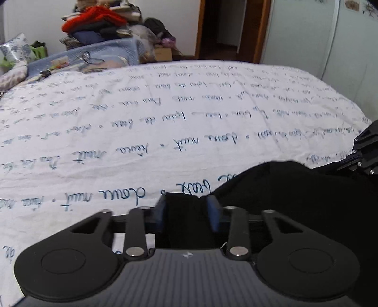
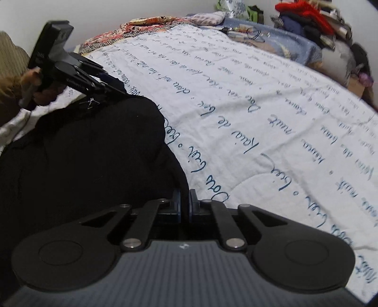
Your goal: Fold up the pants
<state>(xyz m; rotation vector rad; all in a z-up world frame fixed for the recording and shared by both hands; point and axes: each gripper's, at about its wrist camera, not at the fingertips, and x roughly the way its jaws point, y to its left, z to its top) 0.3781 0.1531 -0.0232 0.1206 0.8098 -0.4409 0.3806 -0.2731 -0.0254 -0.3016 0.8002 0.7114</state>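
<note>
pants (image 1: 295, 196), black and bunched, lie at the near edge of the bed (image 1: 165, 122), filling the lower right of the left wrist view and the left half of the right wrist view (image 2: 82, 153). their folds are lost in the dark cloth, and legs and waistband cannot be told apart; their near side is cut off by both frames. left gripper (image 1: 187, 212) has its blue fingers (image 1: 213, 215) clamped on a thick fold of the pants, a dark wad filling the gap between them. right gripper (image 2: 185, 205) has its fingers (image 2: 194, 204) nearly together, pinching the edge of the pants where cloth meets the sheet. in the right wrist view the left gripper (image 2: 113, 87) shows at the far side of the pants, a hand (image 2: 35, 80) on its grip, blurred. beyond the pants the white sheet with blue script lies open and flat to the far edge of the bed. past that edge a blue quilt (image 1: 106, 54) and a heap of clothes (image 1: 99, 21) stand against the wall, with a dark doorway (image 1: 226, 28) to their right, all soft and hard to read.
</note>
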